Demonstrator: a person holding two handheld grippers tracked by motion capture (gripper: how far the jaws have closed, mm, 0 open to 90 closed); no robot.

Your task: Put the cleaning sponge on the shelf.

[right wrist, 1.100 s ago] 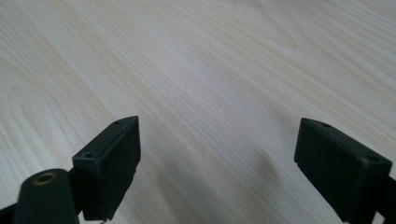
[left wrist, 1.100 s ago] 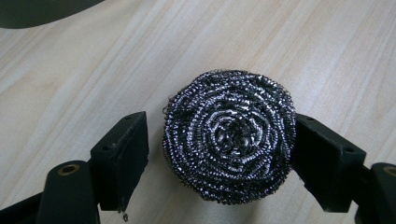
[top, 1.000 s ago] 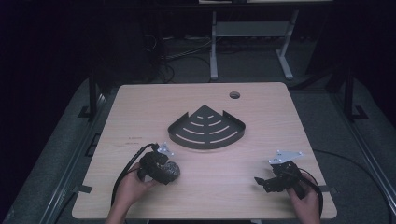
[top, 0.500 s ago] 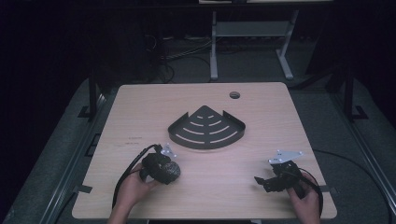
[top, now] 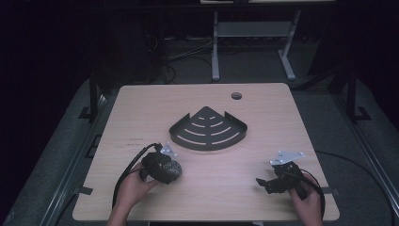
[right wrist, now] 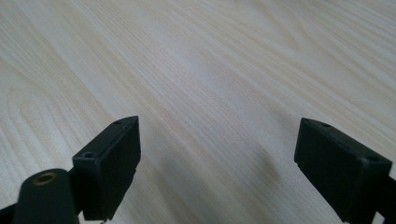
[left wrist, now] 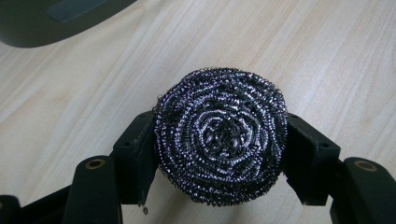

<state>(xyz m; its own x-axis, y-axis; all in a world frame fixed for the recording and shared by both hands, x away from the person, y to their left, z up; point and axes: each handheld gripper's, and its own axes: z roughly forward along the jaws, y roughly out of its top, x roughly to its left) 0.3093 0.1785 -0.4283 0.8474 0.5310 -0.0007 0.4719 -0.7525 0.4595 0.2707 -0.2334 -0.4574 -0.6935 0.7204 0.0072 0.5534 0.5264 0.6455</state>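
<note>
High view: left tool [top: 173,165] sits lower left of centre, clamped on a steel wool scourer [top: 170,169] just above the surface [top: 141,113]. Dark fan-shaped corner shelf [top: 209,131] lies mid-frame, up and to the right of the scourer, near but not touching. Its curved front wall faces the bottom of the frame, its point faces the top. Right tool [top: 266,181] is at lower right, well apart from the shelf, pointing toward frame left. Round cable hole [top: 236,95] sits upper right of the shelf.

Left gripper view: scourer [left wrist: 221,135] fills the centre, coiled face toward the camera, with one jaw pressed against each flank. Grip looks symmetric, with no visible sag. Corner shelf edge [left wrist: 51,18] shows in the upper left corner, so from this tool the shelf lies ahead and to the left. Pale wood grain lies under everything.

Right gripper view: jaws stand wide apart, with nothing between them and bare wood grain beyond.

Judgement: the left hand is the nearer one and already carries the load. The key relation is that the shelf lies forward and right of the scourer in the high view. The likely next move is a short lift over the curved wall and a set-down on the slotted floor. Wire strands may snag on the slots.
</note>
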